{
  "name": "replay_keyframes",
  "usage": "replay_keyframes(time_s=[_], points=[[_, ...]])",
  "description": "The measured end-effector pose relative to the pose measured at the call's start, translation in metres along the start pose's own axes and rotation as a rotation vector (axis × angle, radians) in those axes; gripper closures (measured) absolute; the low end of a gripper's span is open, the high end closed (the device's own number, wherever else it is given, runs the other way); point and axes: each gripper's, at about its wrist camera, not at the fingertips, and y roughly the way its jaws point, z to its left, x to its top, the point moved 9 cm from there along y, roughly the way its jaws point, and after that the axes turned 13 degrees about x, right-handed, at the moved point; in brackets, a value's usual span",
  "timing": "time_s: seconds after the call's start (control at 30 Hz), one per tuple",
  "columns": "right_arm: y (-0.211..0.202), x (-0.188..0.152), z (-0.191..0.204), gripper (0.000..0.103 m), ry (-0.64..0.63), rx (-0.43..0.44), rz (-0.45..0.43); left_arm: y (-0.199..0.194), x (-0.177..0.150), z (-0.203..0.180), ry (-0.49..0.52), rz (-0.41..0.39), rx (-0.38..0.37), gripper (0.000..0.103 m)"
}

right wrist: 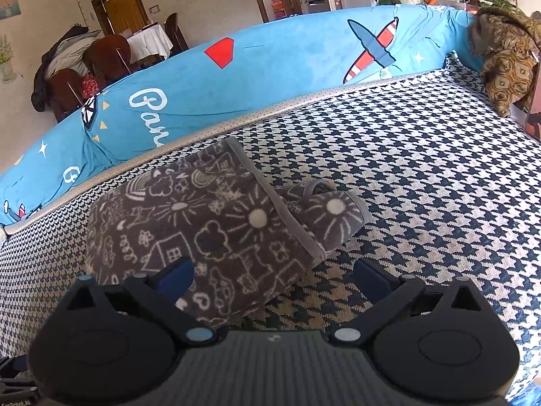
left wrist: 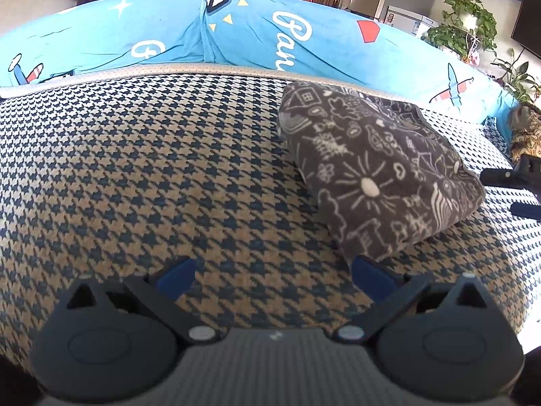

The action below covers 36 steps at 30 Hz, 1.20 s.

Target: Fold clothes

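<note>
Folded garment (right wrist: 209,233) lies free — both hand-held grippers (right wrist: 274,280) agape.

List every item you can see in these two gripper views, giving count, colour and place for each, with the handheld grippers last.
Folded garment: one, dark grey with white doodles, on the houndstooth cover.
Houndstooth cover: one, navy and beige, spread under the garment.
Blue cushion: one, light blue with planes and lettering, along the far edge.
Brown patterned cloth: one, far right corner.
Potted plants: several, green, background.
Left gripper: one, black, open, empty.
Right gripper: one, black, open, empty.
</note>
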Motion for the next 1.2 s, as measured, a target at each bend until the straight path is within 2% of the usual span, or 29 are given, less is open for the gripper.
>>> replay_keyframes(time_s=[0.3, 0.5, 0.67, 0.97, 1.2], points=[[-0.012, -0.005, 0.002, 0.000, -0.029, 0.036, -0.003, -0.016, 0.000, 0.002, 0.009, -0.010, 0.012, 0.000], [-0.012, -0.001, -0.007, 0.000, -0.064, 0.069, 0.027, -0.021, 0.008, -0.002, 0.025, -0.033, -0.019, 0.000], [-0.007, 0.004, -0.021, 0.000, 0.012, 0.152, 0.042, -0.018, 0.021, -0.013, 0.073, -0.042, -0.066, 0.000], [0.015, 0.005, -0.048, 0.000, 0.156, 0.165, 0.076, 0.004, 0.053, -0.031, 0.072, -0.021, -0.188, 0.000], [0.036, 0.002, -0.060, 0.000, 0.258, 0.180, 0.103, 0.031, 0.070, -0.039, 0.044, 0.021, -0.242, 0.000]])
